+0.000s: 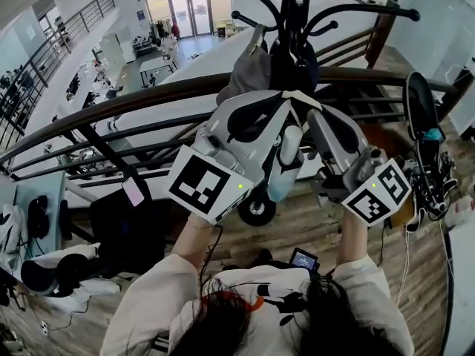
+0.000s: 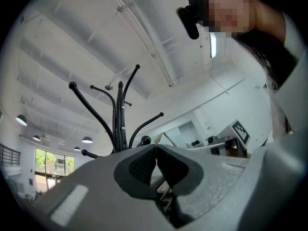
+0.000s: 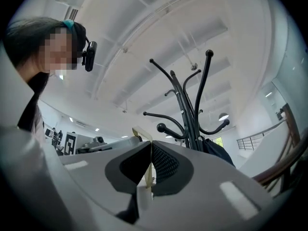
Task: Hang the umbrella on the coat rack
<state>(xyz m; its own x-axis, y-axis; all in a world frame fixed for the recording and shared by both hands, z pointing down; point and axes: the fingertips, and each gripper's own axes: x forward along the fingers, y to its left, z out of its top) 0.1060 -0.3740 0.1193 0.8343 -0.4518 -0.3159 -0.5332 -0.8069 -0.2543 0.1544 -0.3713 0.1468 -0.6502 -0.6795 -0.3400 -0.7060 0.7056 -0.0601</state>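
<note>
White sleeves (image 1: 148,295); grey hand-held grippers (image 2: 155,150) (image 3: 150,148) carry black-and-white marker cubes (image 1: 206,184).

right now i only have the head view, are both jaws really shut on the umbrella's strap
observer: Yes for the left. In the left gripper view, the left gripper has its jaws together on the thin beige strap.
operator: and the right
observer: Same. The right gripper has its jaws shut on the strap, with an end poking out above them.
operator: any hook close
observer: In the right gripper view, a bare knob-tipped hook of the coat rack shows just beyond that end.
</note>
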